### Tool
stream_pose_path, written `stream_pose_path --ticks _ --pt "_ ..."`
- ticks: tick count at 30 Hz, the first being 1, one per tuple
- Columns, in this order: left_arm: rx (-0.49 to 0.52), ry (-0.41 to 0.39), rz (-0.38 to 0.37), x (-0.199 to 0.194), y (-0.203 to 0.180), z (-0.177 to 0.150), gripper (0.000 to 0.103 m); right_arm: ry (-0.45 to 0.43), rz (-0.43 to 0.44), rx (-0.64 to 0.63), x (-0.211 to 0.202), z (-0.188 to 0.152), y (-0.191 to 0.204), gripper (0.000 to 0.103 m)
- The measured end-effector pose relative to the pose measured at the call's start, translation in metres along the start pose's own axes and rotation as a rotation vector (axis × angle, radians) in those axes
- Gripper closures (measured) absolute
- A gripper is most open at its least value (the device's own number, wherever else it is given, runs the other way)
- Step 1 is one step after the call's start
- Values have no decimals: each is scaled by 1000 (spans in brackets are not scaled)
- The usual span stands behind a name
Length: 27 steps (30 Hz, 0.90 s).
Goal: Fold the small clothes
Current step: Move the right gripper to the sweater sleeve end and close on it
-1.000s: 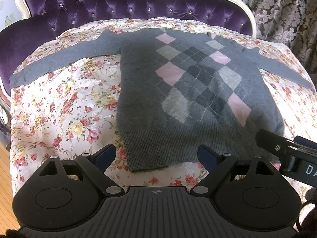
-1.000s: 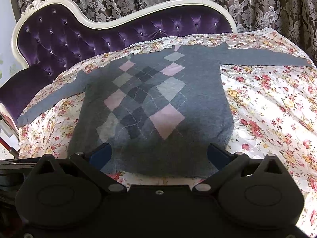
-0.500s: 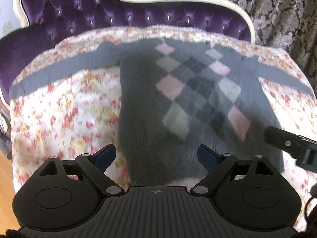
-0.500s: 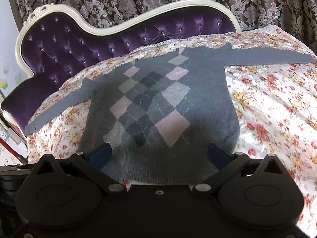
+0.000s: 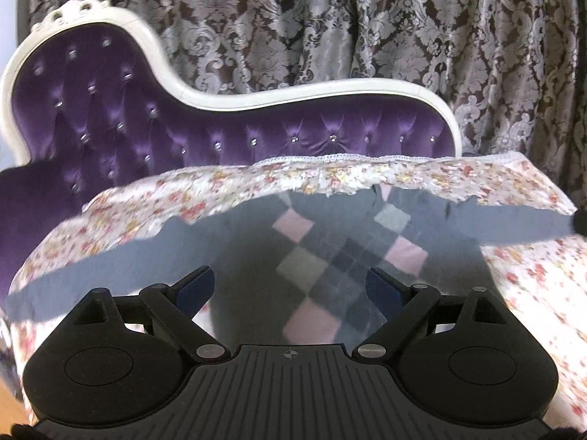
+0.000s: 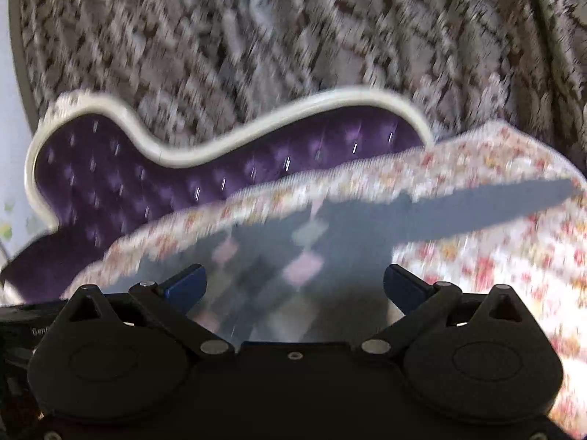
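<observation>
A grey sweater [image 5: 330, 256] with a pink and grey diamond pattern lies flat on the floral cover, both sleeves spread out sideways. In the left wrist view my left gripper [image 5: 290, 286] hovers above the sweater's body with its blue-tipped fingers wide apart and nothing between them. The right wrist view is blurred by motion; there the sweater [image 6: 348, 234] stretches its right sleeve [image 6: 495, 209] toward the edge. My right gripper [image 6: 293, 286] also stands open over the sweater, empty. The sweater's lower hem is hidden behind both gripper bodies.
The floral cover [image 5: 513, 278] drapes a purple tufted sofa [image 5: 146, 135] with a white carved frame. Patterned damask curtains [image 5: 367, 29] hang behind it. Part of the other gripper [image 6: 22, 326] shows at the left edge of the right wrist view.
Both grippers have risen and tipped upward, so the sofa back and curtains now fill the upper view and the sweater sits lower. Both stayed open. The sweater has not moved.
</observation>
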<state>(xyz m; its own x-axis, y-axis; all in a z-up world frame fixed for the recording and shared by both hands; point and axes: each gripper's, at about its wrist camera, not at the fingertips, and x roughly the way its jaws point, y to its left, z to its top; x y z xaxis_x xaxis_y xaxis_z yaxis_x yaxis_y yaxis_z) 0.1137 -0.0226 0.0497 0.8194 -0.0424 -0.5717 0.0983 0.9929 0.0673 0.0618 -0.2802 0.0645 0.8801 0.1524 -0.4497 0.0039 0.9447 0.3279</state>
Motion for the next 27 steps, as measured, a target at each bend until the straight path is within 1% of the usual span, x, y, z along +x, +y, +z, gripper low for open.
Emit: stream_pose_path --ticks 2,4,6,8,10,12,16,17,23,24,26,27 --pt "20 15 -7 24 -6 5 13 -60 10 22 9 4 -16 1" --pt "26 35 -16 48 -9 7 13 -81 21 42 21 7 -33 1" --pt "16 43 -9 72 -11 7 13 -58 -6 54 40 8 -53 1" --pt "4 48 5 96 -13 7 13 -26 -51 76 60 9 -77 1" --pt "-2 49 19 116 -13 10 13 -10 -79 111 72 11 -101 1" --pt "-1 54 34 136 -13 12 13 17 -127 164 87 13 -132 1" --pt "2 82 46 175 -11 14 13 35 -223 224 107 17 -187 1" --pt "-2 88 48 183 -11 14 13 38 -246 243 112 20 -203 1" --pt "-28 123 38 226 -12 10 13 22 -327 324 132 27 -267 1" --pt "-29 117 34 231 -13 8 12 18 -336 334 135 27 -276 1" --pt "-49 67 18 232 -11 2 12 11 -358 362 144 29 -294 1" --pt "-55 67 15 233 -11 1 10 4 -369 374 147 30 -301 1"
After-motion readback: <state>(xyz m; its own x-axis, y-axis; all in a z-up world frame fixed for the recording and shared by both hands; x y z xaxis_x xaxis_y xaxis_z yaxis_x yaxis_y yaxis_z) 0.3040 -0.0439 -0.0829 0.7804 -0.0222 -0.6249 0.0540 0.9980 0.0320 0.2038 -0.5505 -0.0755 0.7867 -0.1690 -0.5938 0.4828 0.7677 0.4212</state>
